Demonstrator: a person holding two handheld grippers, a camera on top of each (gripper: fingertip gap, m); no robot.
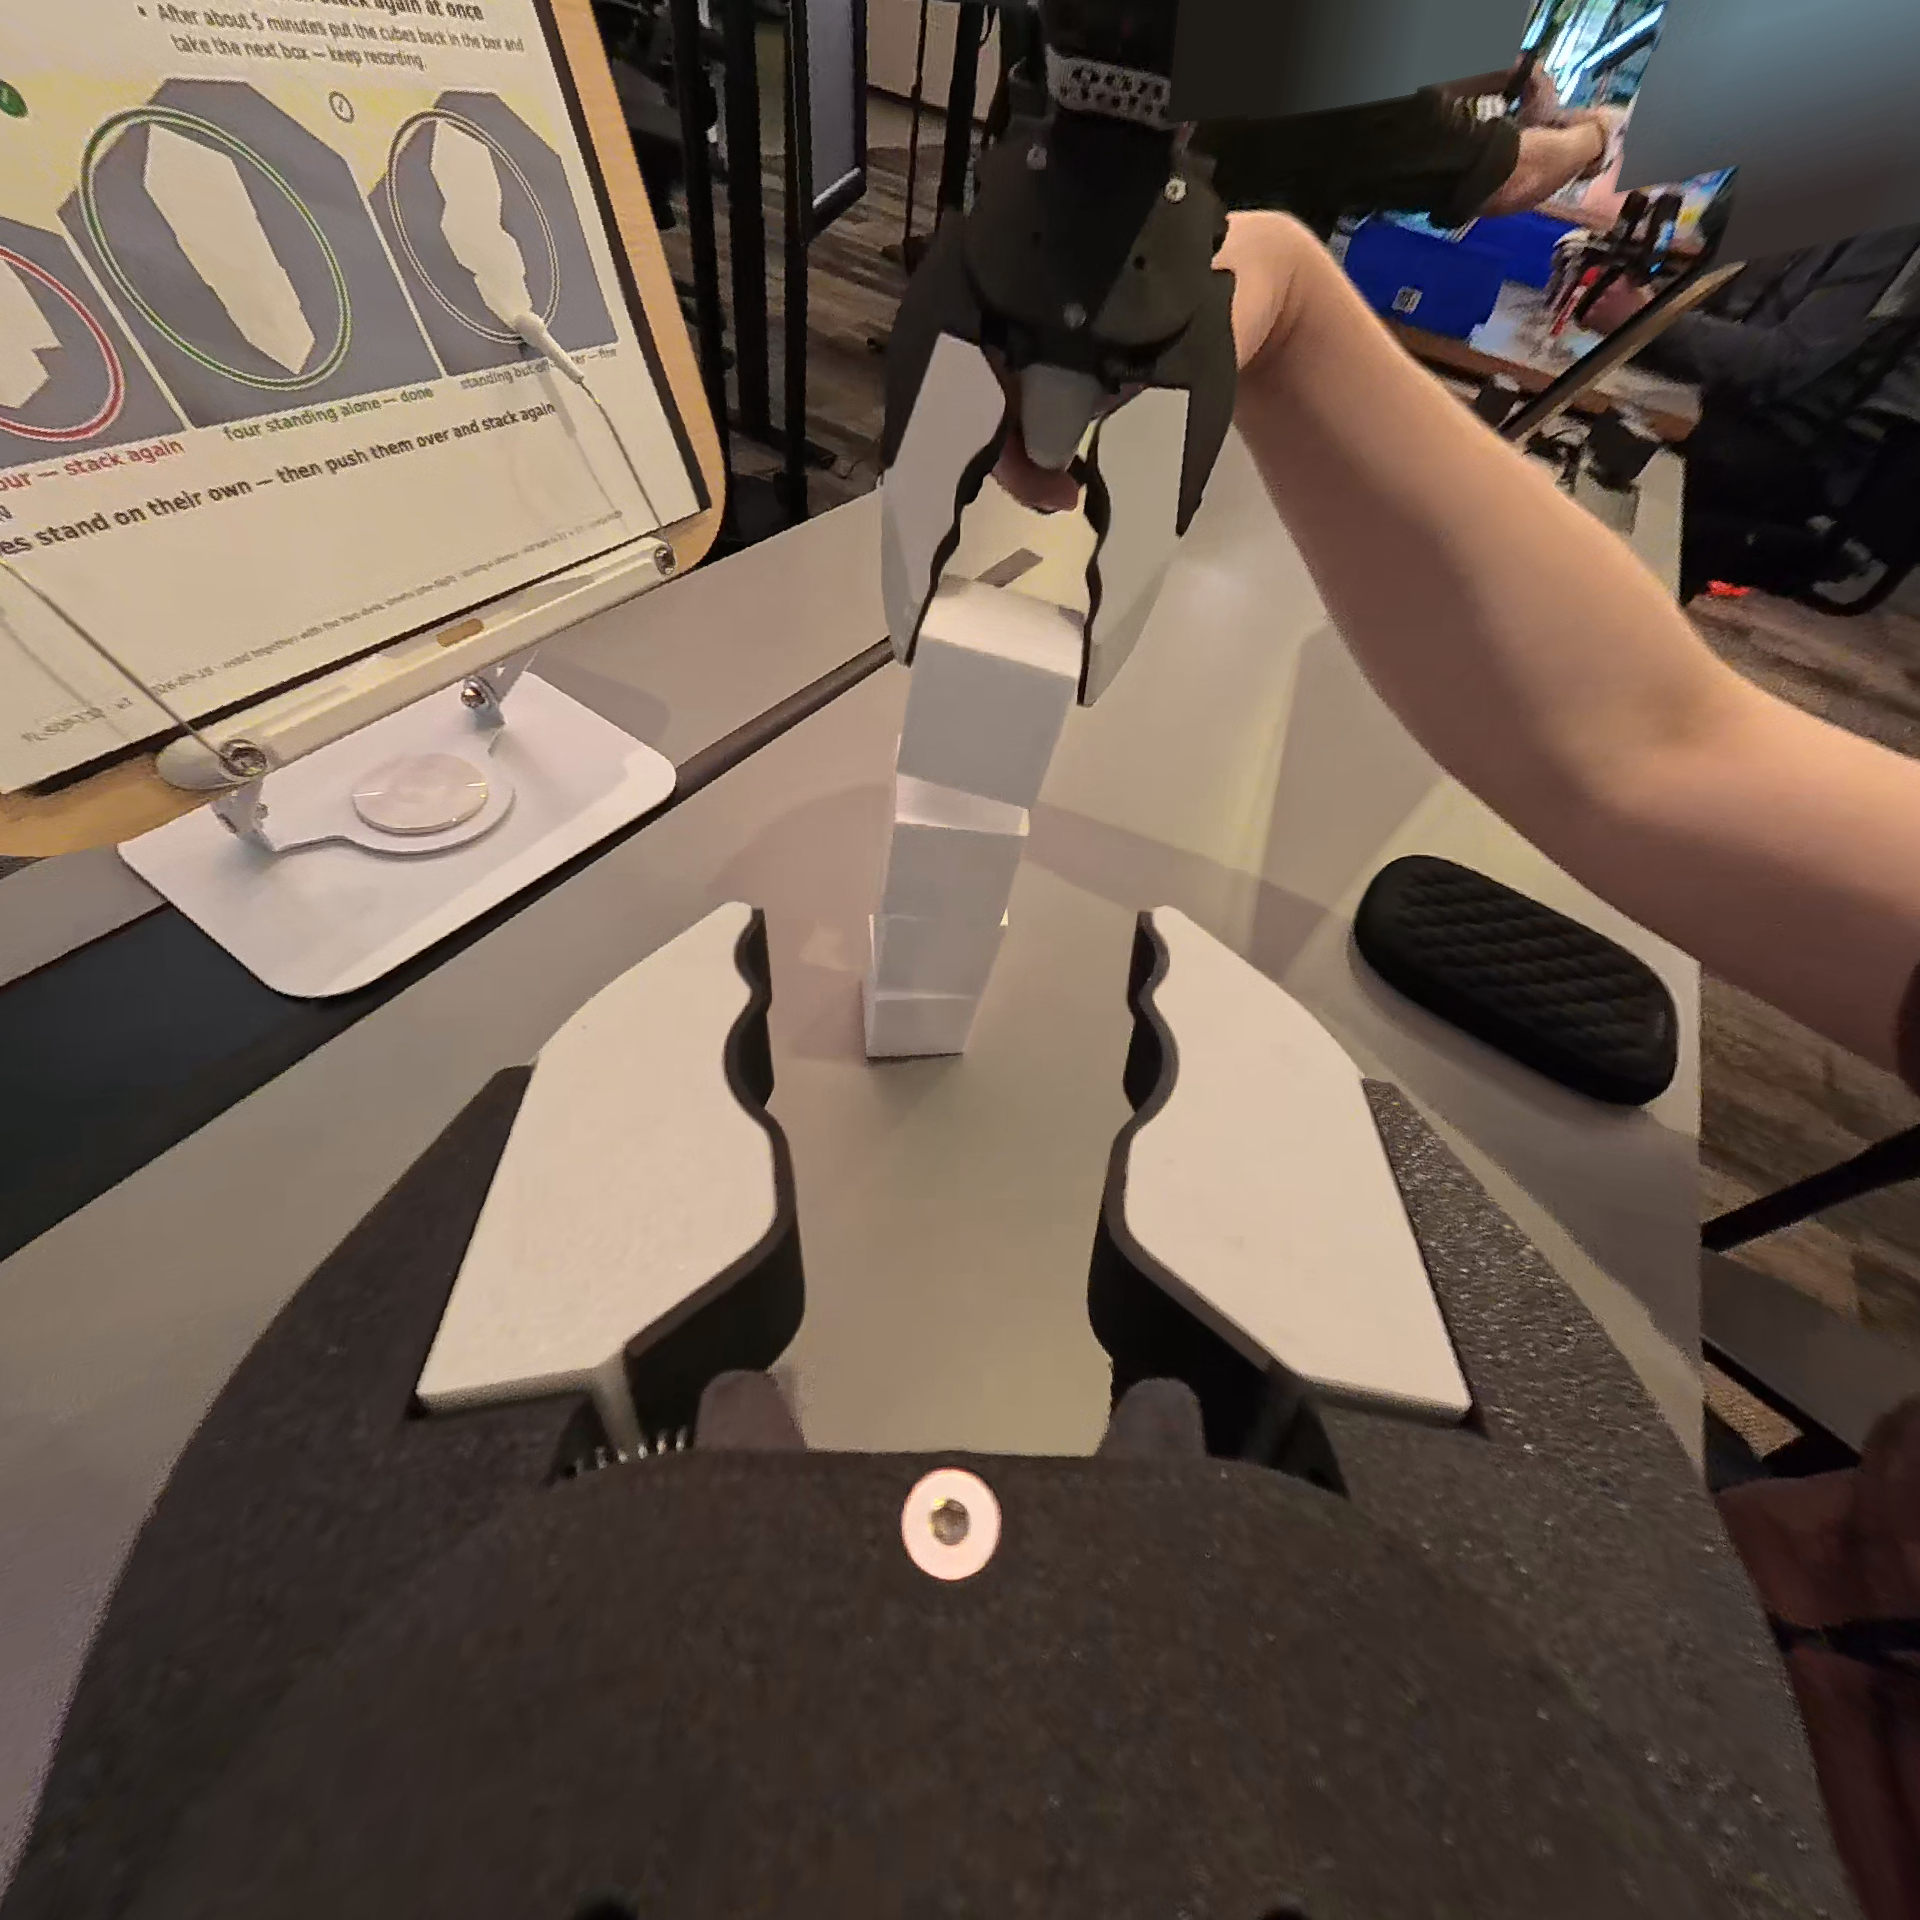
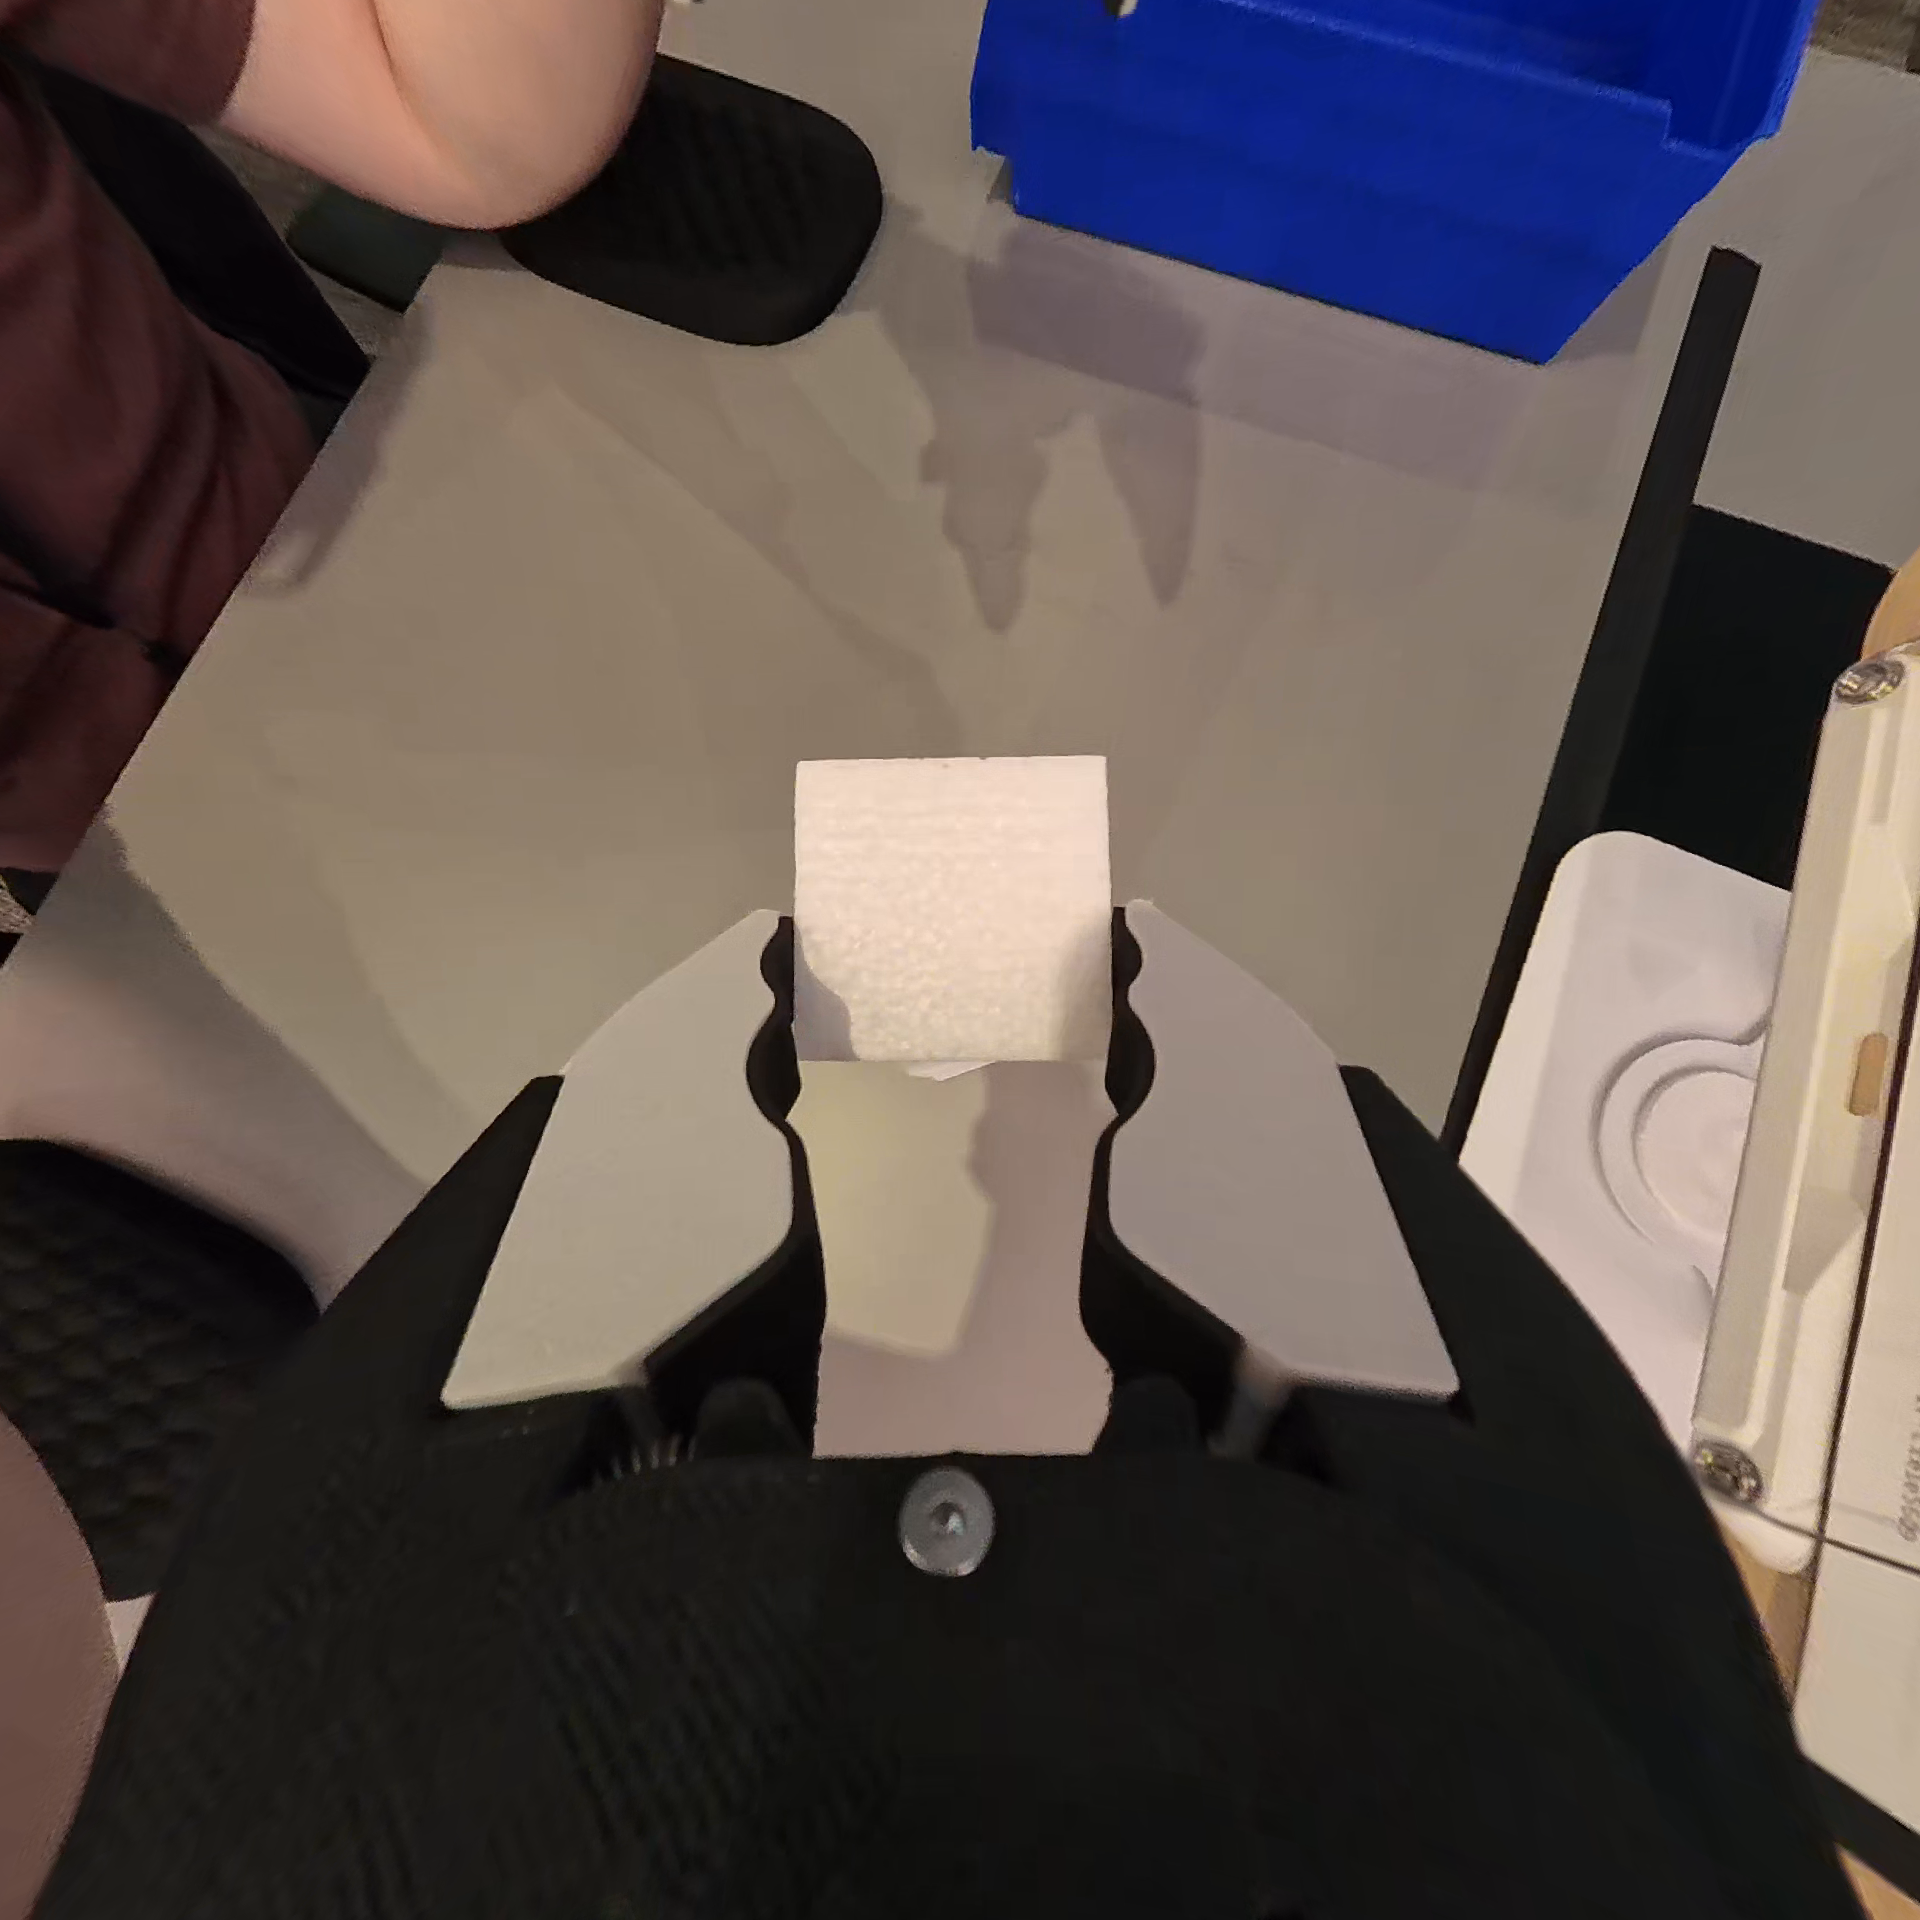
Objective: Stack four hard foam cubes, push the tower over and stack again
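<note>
Left wrist view: a tower of white hard foam cubes (image 1: 951, 873) stands on a grey table (image 1: 312, 1195), and every place below is given relative to that tower. Four cubes appear to be stacked, slightly staggered, so the column leans a little. Directly above it, the right gripper (image 1: 1003, 649) reaches down with its two fingers on either side of the top cube (image 1: 987, 686), closed on it or very nearly so; whether the cube already rests fully on the one beneath cannot be told. In front of the tower, nearer the camera, the left gripper (image 1: 951, 997) hangs low over the table with its jaws spread wide and nothing between them. To the tower's left stands an instruction board on a white stand (image 1: 395, 821); to its right lies a black padded rest (image 1: 1517, 977), with the person's bare forearm (image 1: 1507, 665) passing above it. The right wrist view looks straight down the tower: only the top cube's rough white face shows, pinched between the fingertips, and a blue bin (image 2: 1351, 156) sits beyond the tower on the table. Judging by this, the fourth cube is just being placed. Still to come: release it, check the tower stands alone, push it over, then stack again.
</note>
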